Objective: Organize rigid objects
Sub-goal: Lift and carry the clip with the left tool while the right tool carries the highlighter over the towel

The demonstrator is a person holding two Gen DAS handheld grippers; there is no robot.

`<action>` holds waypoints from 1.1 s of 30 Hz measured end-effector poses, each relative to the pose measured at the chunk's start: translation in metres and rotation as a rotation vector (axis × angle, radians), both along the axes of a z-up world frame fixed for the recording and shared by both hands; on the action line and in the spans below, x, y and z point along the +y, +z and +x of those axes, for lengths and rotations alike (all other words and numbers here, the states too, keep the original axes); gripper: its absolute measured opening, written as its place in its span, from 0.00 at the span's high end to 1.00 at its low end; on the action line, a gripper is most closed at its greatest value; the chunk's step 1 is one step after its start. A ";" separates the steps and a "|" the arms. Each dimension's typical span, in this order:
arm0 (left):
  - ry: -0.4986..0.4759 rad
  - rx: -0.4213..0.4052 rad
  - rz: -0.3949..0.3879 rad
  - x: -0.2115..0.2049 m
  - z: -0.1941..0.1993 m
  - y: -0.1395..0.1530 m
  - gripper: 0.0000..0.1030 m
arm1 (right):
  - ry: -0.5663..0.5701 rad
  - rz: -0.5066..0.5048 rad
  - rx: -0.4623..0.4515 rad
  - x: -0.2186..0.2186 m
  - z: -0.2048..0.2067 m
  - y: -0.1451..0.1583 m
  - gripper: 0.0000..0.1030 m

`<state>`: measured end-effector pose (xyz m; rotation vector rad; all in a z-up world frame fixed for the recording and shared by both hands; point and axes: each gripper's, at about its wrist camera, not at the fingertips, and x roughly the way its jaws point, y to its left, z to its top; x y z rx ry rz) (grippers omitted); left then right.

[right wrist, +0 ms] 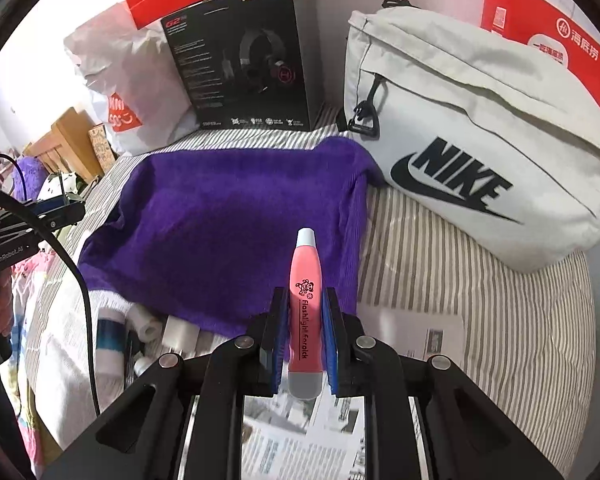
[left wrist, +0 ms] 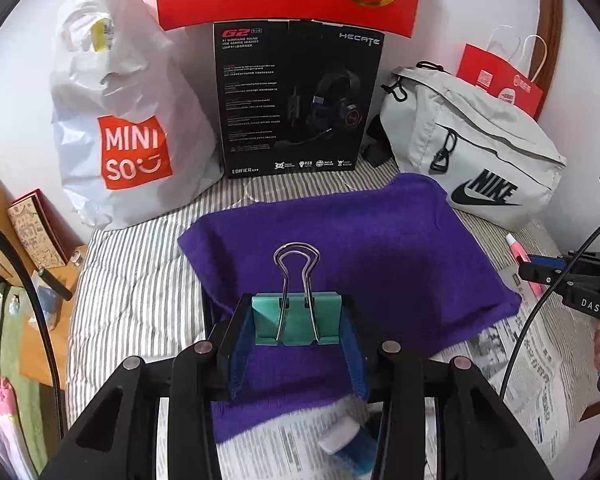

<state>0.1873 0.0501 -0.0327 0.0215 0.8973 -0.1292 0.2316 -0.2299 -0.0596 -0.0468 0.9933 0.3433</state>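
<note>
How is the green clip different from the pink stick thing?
The binder clip is teal, short and boxy, with silver wire handles; the flashlight earpick is pink, long and slim, with a white tip and black lettering. The left tongs stand wide around the clip; the right tongs sit narrow around the earpick. Both are gripped and held above the purple towel.

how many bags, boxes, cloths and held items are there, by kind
Bags: 3 – white Miniso bag, grey Nike bag, red paper bag
Boxes: 1 – headset box
Cloths: 1 – purple cloth
Held items: 2 – binder clip, pink flashlight earpick
Total: 7
</note>
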 end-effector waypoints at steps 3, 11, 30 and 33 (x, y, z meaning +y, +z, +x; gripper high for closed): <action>0.000 0.007 -0.004 -0.001 0.012 -0.005 0.62 | -0.002 0.006 0.006 0.002 0.013 -0.004 0.84; 0.004 0.039 -0.008 0.000 0.047 -0.026 0.62 | -0.001 0.015 0.033 0.012 0.047 -0.021 0.84; 0.035 0.146 -0.030 0.018 0.101 -0.083 0.62 | 0.007 -0.042 0.097 0.054 0.112 -0.071 0.84; 0.037 0.159 -0.016 0.019 0.104 -0.088 0.62 | 0.003 -0.055 0.099 0.058 0.116 -0.077 0.83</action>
